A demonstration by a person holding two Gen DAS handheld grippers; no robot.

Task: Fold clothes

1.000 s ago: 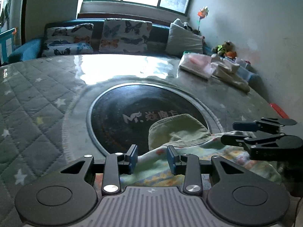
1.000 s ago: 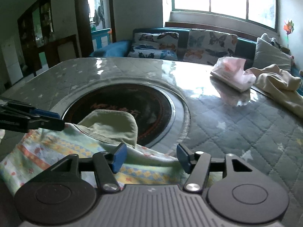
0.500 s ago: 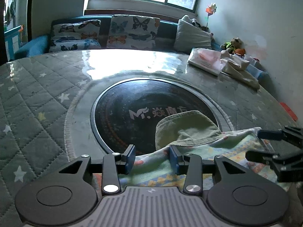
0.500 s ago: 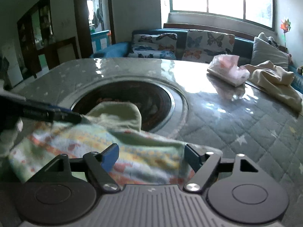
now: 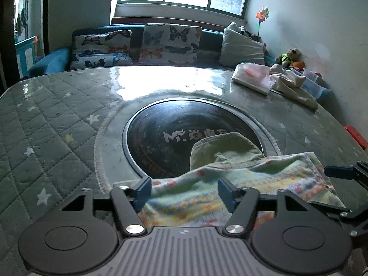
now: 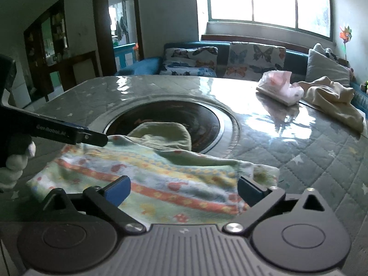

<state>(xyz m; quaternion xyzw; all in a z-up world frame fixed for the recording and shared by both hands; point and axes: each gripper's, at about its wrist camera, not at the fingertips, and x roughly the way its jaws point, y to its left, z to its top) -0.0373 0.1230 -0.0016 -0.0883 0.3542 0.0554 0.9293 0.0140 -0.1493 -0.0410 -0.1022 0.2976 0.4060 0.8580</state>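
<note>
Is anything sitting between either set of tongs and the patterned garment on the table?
Nothing visible. The patterned garment lies directly beneath both the left tongs and the right tongs, whose jaws are opening with the cloth below them. The cream cloth and pink packet sit far off.

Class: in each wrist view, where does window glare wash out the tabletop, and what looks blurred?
Left wrist view: glare on the far table below the window. Right wrist view: glare beside the pink packet; the patterned garment looks soft.

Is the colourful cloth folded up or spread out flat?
Folded. The cloth lies doubled on the table, its top layer's edge crossing the green part.
</note>
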